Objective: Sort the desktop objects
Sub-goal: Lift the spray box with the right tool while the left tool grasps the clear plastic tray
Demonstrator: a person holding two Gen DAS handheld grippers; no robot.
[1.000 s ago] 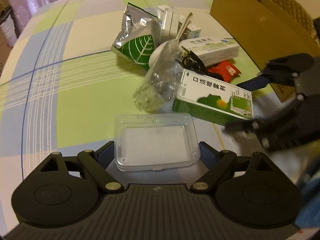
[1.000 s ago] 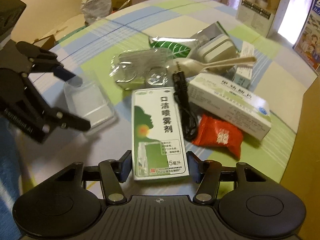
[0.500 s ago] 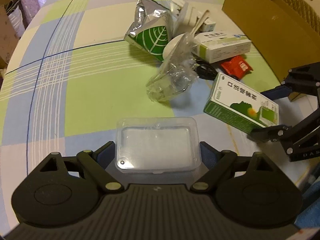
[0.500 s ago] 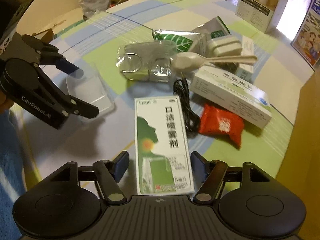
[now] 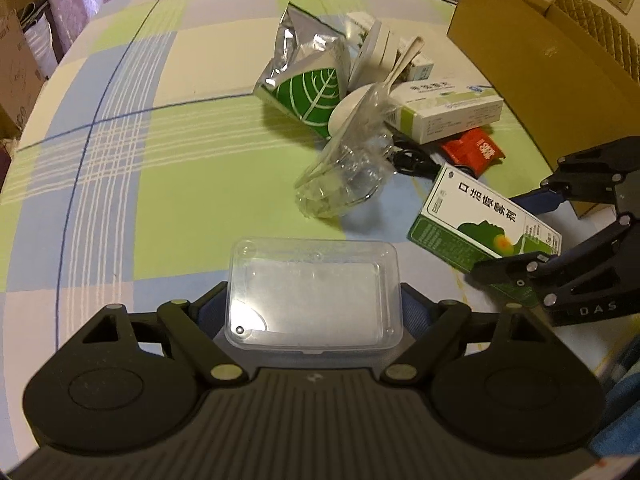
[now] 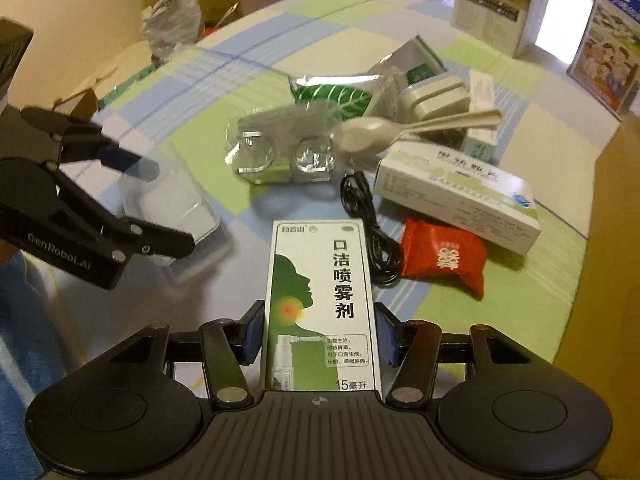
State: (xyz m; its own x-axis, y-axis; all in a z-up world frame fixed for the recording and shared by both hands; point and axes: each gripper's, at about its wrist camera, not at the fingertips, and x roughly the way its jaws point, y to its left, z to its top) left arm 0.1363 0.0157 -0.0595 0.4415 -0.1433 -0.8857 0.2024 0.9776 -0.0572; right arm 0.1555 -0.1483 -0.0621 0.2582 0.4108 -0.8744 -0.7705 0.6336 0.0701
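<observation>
My left gripper (image 5: 314,308) is shut on a clear plastic box (image 5: 312,292) and holds it above the checked tablecloth; both show in the right wrist view, the gripper (image 6: 160,204) and the box (image 6: 172,208). My right gripper (image 6: 320,338) is shut on a green and white spray box (image 6: 320,300), lifted near the table's edge; the left wrist view shows this box (image 5: 484,228) between the right gripper's fingers (image 5: 516,268). A pile remains: foil leaf pouch (image 5: 308,80), clear blister pack (image 5: 348,172), spoon (image 6: 372,136), white medicine box (image 6: 456,196), red packet (image 6: 444,256), black cable (image 6: 368,224).
A large cardboard box (image 5: 552,68) stands at the table's right side. A white carton (image 6: 504,4) and a picture book (image 6: 612,36) stand at the far edge. Boxes and a bag (image 6: 176,16) lie beyond the table's left edge.
Both grippers have pulled back from the pile with their boxes. The spray box has moved away from the cable and red packet, and the clear box has lifted toward me.
</observation>
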